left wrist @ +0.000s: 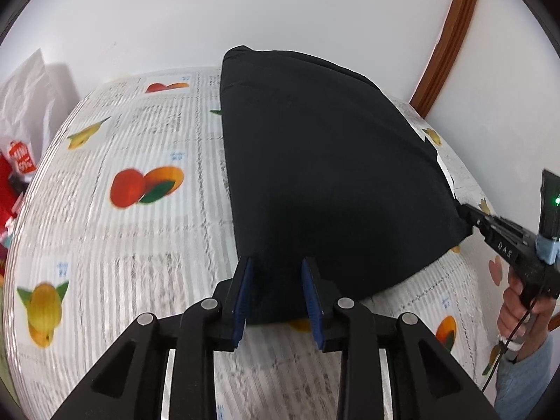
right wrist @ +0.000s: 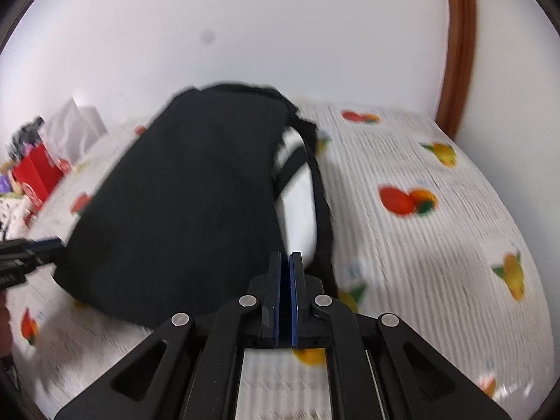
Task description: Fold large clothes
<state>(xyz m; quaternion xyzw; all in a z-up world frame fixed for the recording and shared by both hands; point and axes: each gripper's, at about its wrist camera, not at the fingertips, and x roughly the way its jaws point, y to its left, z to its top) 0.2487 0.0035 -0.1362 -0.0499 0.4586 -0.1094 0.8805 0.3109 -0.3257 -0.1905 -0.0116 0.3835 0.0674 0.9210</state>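
— What's in front of you?

— My claw (right wrist: pixel 287 262), pads pressed together at the near edge of a black garment (right wrist: pixel 182 189) on the fruit-print cloth (right wrist: pixel 437 245).

— Anything else?

— The other gripper (right wrist: pixel 31 248) at the garment's left corner; red boxes (right wrist: pixel 38 171) far left.

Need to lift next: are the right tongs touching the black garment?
Touching. The left wrist view shows the right tongs biting the corner of the black garment; in the right wrist view they are closed on dark fabric.

Plain white wall (left wrist: pixel 280 10), brown wooden trim (left wrist: pixel 444 38) on the right, and a fruit-print striped bedsheet (left wrist: pixel 122 161) covering the bed.
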